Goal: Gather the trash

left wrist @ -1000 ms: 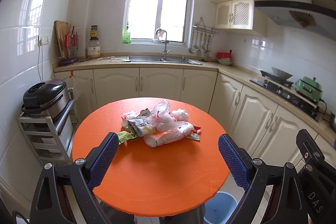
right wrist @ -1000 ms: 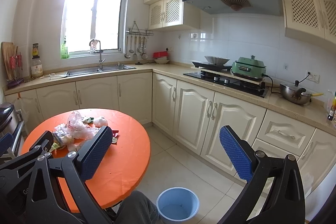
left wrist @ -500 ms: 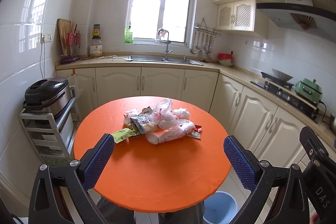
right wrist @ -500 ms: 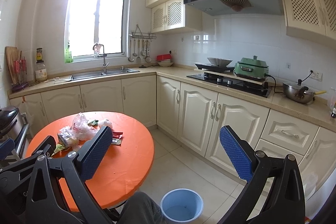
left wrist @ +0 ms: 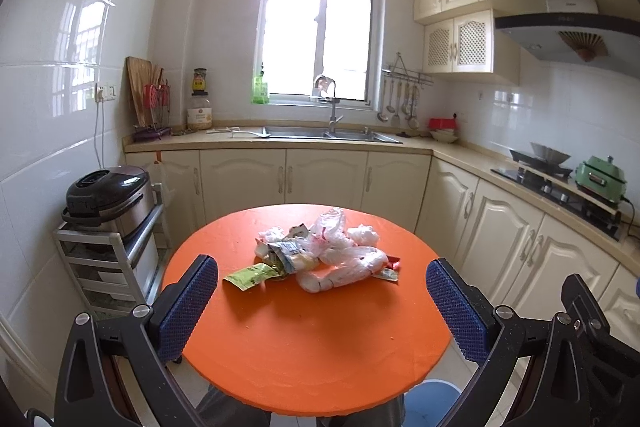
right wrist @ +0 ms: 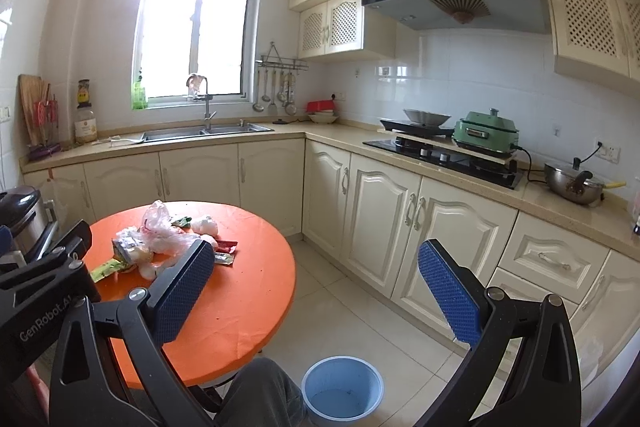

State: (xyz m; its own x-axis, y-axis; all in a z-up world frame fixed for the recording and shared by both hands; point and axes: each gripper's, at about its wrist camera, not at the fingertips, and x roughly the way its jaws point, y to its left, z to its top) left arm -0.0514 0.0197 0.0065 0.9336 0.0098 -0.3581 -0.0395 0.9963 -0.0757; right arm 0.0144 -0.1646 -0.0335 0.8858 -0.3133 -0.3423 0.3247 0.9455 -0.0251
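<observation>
Kitchen, trash run not yet begun | we hold left gripper (left wrist: pixel 322 301) and right gripper (right wrist: pixel 314 291) spread, empty | trash (left wrist: pixel 320 259) piled on table (left wrist: pixel 320 355), ahead of left gripper | bin (right wrist: pixel 342 393) below right gripper, empty.

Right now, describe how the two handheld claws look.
The left claw and right claw match: black, angular, open-frame fingers joined by silver pivot bolts, each tipped with a blue, dimpled pad. In the right wrist view, the left claw's black body bears white "GenRobot.AI" lettering. No cables show.
</observation>
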